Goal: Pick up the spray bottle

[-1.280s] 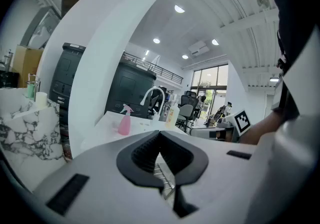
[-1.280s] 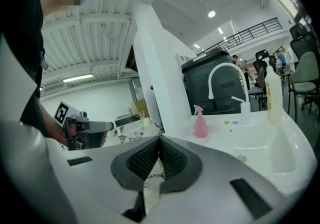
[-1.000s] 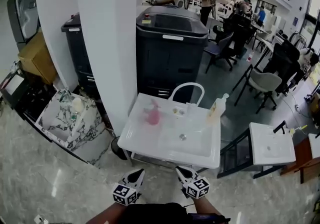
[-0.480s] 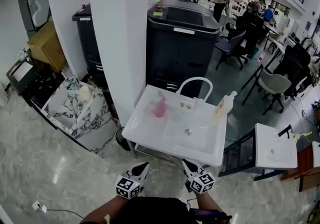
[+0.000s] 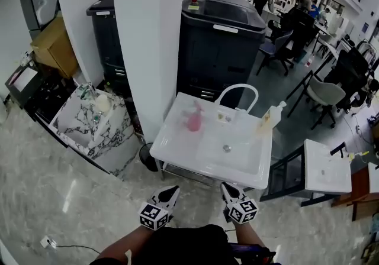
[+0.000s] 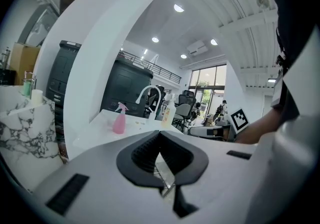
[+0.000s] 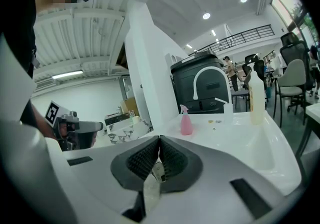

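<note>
A pink spray bottle (image 5: 194, 119) stands upright on the far left part of a white sink unit (image 5: 177, 154); it also shows in the left gripper view (image 6: 119, 118) and the right gripper view (image 7: 186, 120). My left gripper (image 5: 172, 190) and right gripper (image 5: 227, 188) hang side by side in front of the sink's near edge, well short of the bottle. Both are shut with nothing between the jaws. The left gripper's jaws (image 6: 159, 133) and the right gripper's jaws (image 7: 159, 138) meet at their tips.
A white arched faucet (image 5: 238, 93) rises at the sink's back edge, with a tall pale bottle (image 5: 271, 117) at the back right. A white pillar (image 5: 145, 33) stands left of the sink, a dark cabinet (image 5: 225, 45) behind it, a marble basin (image 5: 89, 125) at left.
The head view has drawn slightly nearer the sink, which now sits a little right and lower in view. Both grippers stay shut near the bottom.
</note>
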`<state>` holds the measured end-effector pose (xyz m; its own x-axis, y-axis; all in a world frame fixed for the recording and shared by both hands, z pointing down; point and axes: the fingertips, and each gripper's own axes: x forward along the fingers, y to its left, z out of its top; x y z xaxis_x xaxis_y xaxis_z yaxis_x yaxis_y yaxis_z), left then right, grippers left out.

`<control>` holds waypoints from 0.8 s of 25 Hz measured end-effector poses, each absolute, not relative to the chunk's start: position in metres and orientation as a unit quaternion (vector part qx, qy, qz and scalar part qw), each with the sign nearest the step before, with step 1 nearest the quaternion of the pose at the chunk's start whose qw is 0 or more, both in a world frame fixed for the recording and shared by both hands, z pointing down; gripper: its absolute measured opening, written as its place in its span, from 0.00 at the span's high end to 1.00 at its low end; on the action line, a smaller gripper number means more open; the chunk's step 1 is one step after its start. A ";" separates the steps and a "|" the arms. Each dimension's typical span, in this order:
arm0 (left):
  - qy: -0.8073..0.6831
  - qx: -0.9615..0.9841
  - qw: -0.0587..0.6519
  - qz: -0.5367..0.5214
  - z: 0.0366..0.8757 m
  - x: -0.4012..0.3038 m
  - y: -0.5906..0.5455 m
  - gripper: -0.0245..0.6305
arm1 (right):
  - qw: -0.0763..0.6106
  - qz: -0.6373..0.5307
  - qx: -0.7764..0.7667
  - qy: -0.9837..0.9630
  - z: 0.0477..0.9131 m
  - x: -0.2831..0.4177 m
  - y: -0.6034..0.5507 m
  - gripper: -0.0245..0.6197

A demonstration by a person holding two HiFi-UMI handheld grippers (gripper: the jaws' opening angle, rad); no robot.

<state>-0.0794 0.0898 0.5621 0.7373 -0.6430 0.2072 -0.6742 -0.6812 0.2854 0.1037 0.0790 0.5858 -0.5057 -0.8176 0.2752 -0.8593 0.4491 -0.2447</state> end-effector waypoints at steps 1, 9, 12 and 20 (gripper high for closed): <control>-0.357 0.917 0.173 0.044 0.562 -0.081 0.089 0.95 | 0.059 0.178 0.499 -0.846 0.586 0.103 0.079 0.92; -0.345 0.922 0.172 0.038 0.560 -0.101 0.080 0.95 | 0.061 0.172 0.520 -0.835 0.579 0.089 0.074 0.92; -0.349 0.920 0.175 0.037 0.564 -0.107 0.076 0.95 | 0.059 0.169 0.520 -0.835 0.578 0.084 0.068 0.92; -0.361 0.913 0.186 0.046 0.576 -0.113 0.064 0.95 | 0.061 0.182 0.515 -0.835 0.588 0.083 0.049 0.92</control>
<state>-0.1131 0.0640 0.5758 0.7351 -0.6420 0.2179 -0.6760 -0.6698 0.3072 0.0830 0.0492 0.5882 -0.4620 -0.8385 0.2889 -0.8827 0.4028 -0.2422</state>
